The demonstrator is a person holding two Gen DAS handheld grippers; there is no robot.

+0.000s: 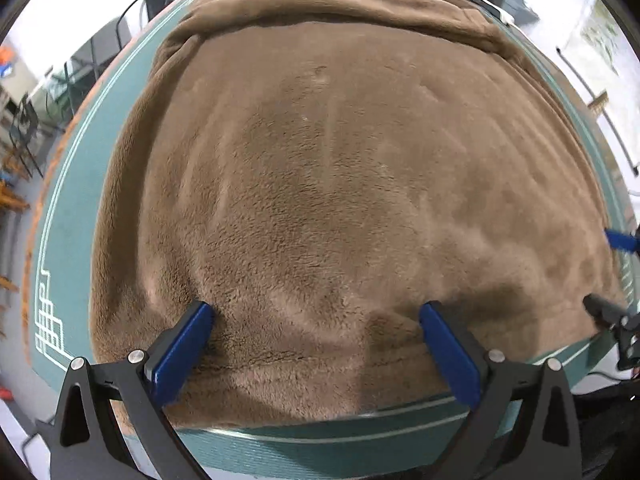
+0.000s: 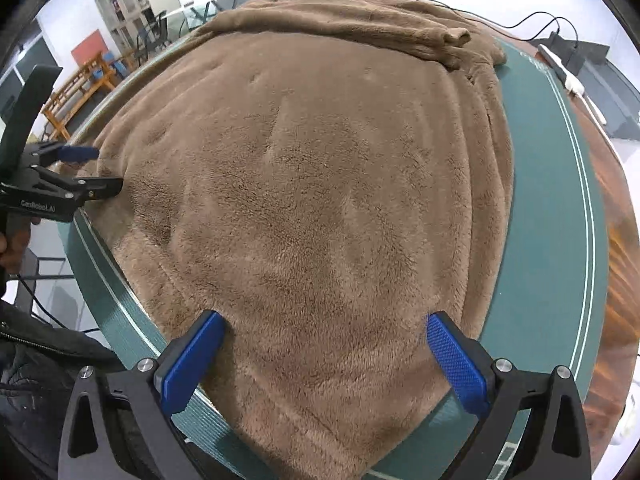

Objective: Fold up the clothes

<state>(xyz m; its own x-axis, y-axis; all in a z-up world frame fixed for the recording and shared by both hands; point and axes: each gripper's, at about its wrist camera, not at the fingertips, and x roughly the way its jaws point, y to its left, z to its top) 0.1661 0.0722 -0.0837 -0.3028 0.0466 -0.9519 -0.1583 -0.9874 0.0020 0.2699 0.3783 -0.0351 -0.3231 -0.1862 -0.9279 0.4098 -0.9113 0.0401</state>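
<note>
Brown fleece [image 1: 320, 184] is spread flat across the green mat [image 1: 72, 216], filling most of it, with its near hem running along the table edge right under both my tools. Its far end is bunched into a thick roll or fold [image 1: 328, 12] at the back of the table. That's the relation I'm working from: the cloth stretches away from me, near hem to far roll, so any fold I'd judge likely goes forward, away from the grippers, along that line. Left gripper [image 1: 316, 316] has its blue fingers spread wide, tips pressed down onto the pile just inside the hem, nothing pinched between them. Right gripper [image 2: 326, 326] is the same, fingers well apart, resting on the fleece near its near right corner, where the hem drapes over the mat's edge. Both sit about equally close to the hem; the left covers the left stretch, the right the corner side. In the right view I can see the left gripper from the side at the cloth's left edge, with a hand [image 2: 14, 240] on its grip. What I can't make out: what garment this is. No sleeves or collar show clearly, the far roll hides whatever is under it, and the hem below my right fingers runs out of frame. A cable [image 2: 532, 20] trails beyond the far edge.
</note>
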